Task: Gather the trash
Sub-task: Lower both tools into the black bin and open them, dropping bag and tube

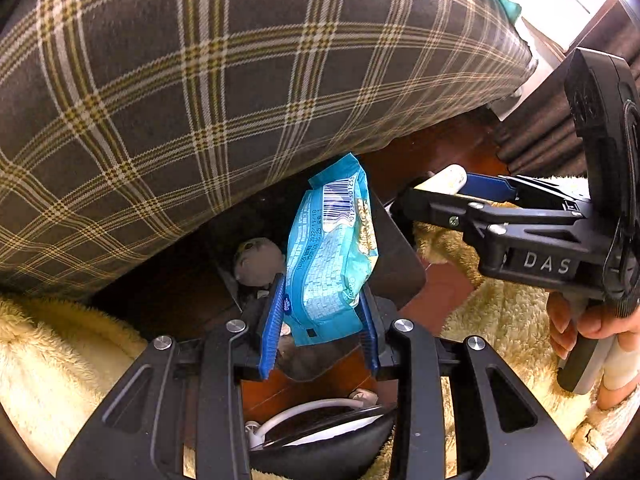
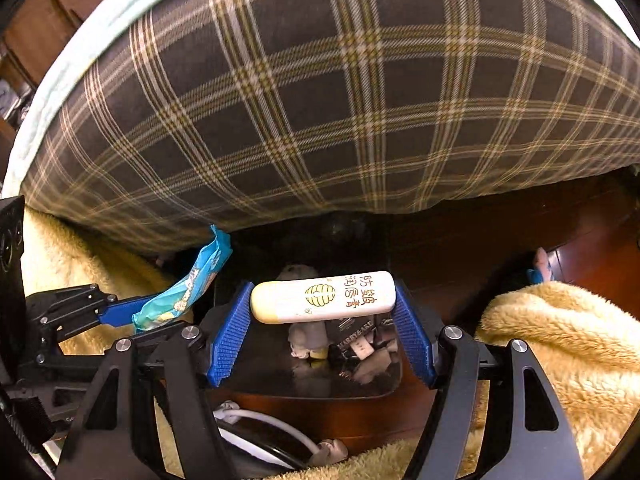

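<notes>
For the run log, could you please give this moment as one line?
left gripper: shut on blue wrapper | right gripper: shut on lip balm tube | below: black bin

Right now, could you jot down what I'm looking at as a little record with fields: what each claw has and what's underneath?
left claw: shut on the blue snack wrapper
right claw: shut on the white lip balm tube, held by its two ends
below the claws: dark bin with scraps inside, on a wooden floor
backdrop: plaid cloth
around: yellow fleece blanket
also: white cable
</notes>
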Action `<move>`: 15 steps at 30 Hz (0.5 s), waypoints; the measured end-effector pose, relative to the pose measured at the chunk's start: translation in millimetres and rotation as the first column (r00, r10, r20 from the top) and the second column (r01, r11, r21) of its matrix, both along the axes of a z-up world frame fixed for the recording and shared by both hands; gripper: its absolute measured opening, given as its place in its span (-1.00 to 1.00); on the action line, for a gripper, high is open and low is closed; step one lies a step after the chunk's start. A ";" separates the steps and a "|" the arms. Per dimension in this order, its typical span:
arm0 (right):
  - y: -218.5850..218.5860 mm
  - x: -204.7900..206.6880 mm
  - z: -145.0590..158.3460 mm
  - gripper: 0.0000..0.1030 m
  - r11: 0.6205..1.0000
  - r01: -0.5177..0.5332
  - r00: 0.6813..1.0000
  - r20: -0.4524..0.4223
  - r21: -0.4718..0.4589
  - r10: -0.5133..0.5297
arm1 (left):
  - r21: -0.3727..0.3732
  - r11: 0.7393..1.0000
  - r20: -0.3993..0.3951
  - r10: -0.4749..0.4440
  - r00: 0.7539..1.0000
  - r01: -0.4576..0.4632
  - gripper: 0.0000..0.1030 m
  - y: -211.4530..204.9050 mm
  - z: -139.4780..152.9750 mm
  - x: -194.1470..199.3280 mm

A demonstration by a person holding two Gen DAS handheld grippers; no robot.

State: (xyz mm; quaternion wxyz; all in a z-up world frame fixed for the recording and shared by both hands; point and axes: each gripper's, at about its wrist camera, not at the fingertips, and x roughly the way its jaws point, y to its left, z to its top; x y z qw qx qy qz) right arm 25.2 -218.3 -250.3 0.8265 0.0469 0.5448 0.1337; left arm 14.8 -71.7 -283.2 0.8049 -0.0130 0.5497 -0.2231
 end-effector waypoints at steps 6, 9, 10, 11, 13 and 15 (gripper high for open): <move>2.2 5.2 -5.1 0.36 1.000 -0.002 1.000 -0.003 0.015 0.002 | 0.010 1.000 -0.006 -0.002 1.000 0.002 -0.36 -9.6 -2.8 4.0; 4.0 8.6 -1.9 0.36 1.000 -0.001 1.000 0.001 0.013 0.001 | 0.009 1.000 -0.015 0.002 1.000 -0.002 -0.35 -10.2 -2.3 4.4; 4.0 9.6 0.0 0.36 1.000 0.001 1.000 0.002 0.014 -0.001 | 0.010 1.000 -0.016 0.005 1.000 -0.005 -0.33 -10.5 -2.6 4.6; 3.6 9.8 0.7 0.38 1.000 0.004 1.000 0.005 0.015 -0.005 | 0.011 1.000 -0.016 0.008 1.000 -0.008 -0.22 -11.9 -3.3 5.0; 3.1 10.6 5.4 0.53 1.000 0.009 1.000 0.015 0.015 -0.010 | 0.013 1.000 -0.011 0.014 1.000 -0.014 -0.08 -9.6 -2.5 5.1; 1.7 10.9 8.6 0.56 1.000 0.017 1.000 0.025 0.015 -0.018 | 0.013 1.000 -0.002 0.020 1.000 -0.020 0.07 -7.7 0.3 5.0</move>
